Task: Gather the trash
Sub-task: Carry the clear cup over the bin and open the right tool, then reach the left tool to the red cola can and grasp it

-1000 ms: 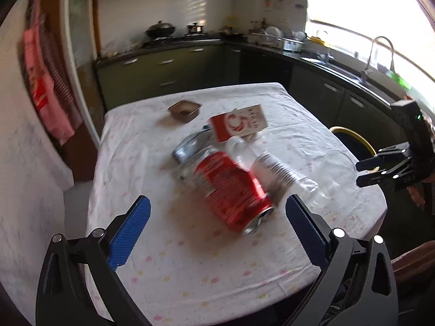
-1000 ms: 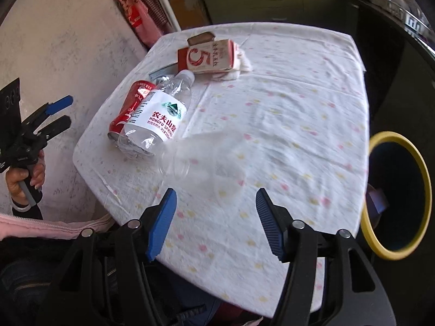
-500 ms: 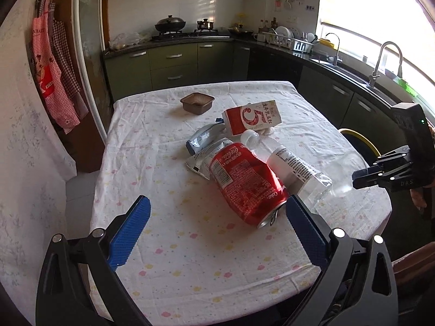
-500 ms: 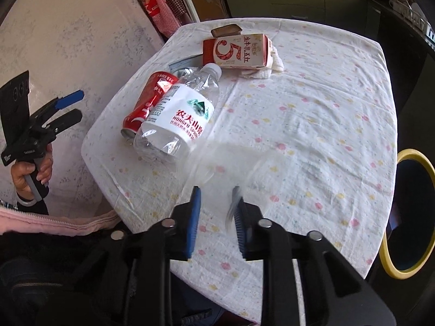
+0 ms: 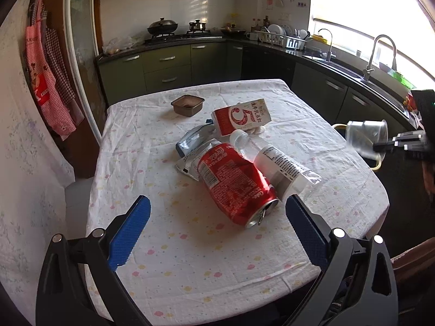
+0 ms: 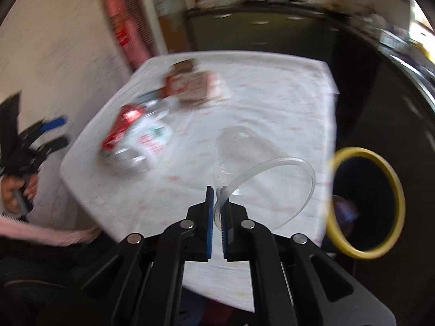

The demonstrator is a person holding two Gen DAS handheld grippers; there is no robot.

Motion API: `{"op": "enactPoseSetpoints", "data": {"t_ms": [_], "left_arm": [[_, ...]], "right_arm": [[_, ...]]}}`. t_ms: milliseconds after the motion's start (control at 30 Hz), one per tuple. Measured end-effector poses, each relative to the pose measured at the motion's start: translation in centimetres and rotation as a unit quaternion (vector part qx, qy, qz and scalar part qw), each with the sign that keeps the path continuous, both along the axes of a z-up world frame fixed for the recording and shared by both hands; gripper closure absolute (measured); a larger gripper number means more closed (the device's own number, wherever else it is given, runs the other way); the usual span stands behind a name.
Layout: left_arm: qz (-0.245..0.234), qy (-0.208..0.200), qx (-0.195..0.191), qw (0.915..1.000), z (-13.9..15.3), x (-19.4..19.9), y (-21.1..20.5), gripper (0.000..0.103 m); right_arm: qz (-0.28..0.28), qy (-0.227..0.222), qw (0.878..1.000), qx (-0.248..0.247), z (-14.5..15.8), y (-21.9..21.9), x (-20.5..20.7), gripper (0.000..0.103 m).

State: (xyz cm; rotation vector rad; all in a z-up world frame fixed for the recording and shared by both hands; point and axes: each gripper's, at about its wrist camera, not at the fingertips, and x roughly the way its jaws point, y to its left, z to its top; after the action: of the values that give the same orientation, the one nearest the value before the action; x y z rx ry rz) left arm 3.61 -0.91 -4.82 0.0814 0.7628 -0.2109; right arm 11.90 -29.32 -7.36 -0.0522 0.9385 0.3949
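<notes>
Light source: daylight from the wide kitchen window [image 5: 380,8] at upper right, blown out to plain white.
Table: the white dotted tablecloth [image 5: 190,244] is evenly bright in the left wrist view; the dented red drinks can [image 5: 236,187] casts a soft, reddish shadow.
Sharpness: left wrist view crisp; right wrist view smeared all over by motion blur.
Still sharp: the clear plastic cup [image 6: 261,174].
Edges: fisheye bending, dark corners in both views.
</notes>
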Motion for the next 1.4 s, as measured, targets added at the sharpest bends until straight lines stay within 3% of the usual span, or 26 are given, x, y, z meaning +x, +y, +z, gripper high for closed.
{"op": "enactPoseSetpoints", "data": {"t_ms": [100, 267, 533, 633, 700, 1000, 1200, 1400], "left_arm": [[-0.004, 0.000, 0.004, 1.0000, -0.1, 0.0, -0.5, 0.005], [-0.009, 0.003, 0.009, 0.9999, -0.2, 0.0, -1.4, 0.005], [-0.017, 0.007, 0.021, 0.9996, -0.3, 0.4, -2.5, 0.005], [-0.018, 0.010, 0.024, 0.9995, -0.4, 0.6, -2.8, 0.005], [-0.018, 0.012, 0.024, 0.9995, -0.5, 0.8, -2.9, 0.005], [-0.007, 0.015, 0.030, 0.9994, -1.0, 1.6, -3.1, 0.005], [0.002, 0.023, 0.041, 0.9989, -1.3, 3.1, -3.6, 0.005], [0.009, 0.073, 0.032, 0.9968, -2.4, 6.5, -4.3, 0.005]], "right_arm": [[-0.069, 0.011, 0.997, -0.021, -0.9, -4.4, 1.4, 0.098], [-0.150, 0.065, 0.985, -0.060, -4.7, -10.4, 5.0, 0.098], [-0.187, 0.122, 0.972, -0.071, -8.8, -14.5, 9.3, 0.097], [-0.202, 0.123, 0.968, -0.080, -9.2, -15.1, 9.7, 0.079], [-0.212, 0.115, 0.966, -0.091, -8.9, -15.3, 9.4, 0.076], [-0.195, 0.072, 0.974, -0.091, -6.7, -13.0, 4.8, 0.069], [-0.168, 0.063, 0.980, -0.086, -5.9, -10.9, 4.3, 0.068], [-0.146, 0.062, 0.984, -0.083, -6.0, -9.7, 4.6, 0.066]]}}
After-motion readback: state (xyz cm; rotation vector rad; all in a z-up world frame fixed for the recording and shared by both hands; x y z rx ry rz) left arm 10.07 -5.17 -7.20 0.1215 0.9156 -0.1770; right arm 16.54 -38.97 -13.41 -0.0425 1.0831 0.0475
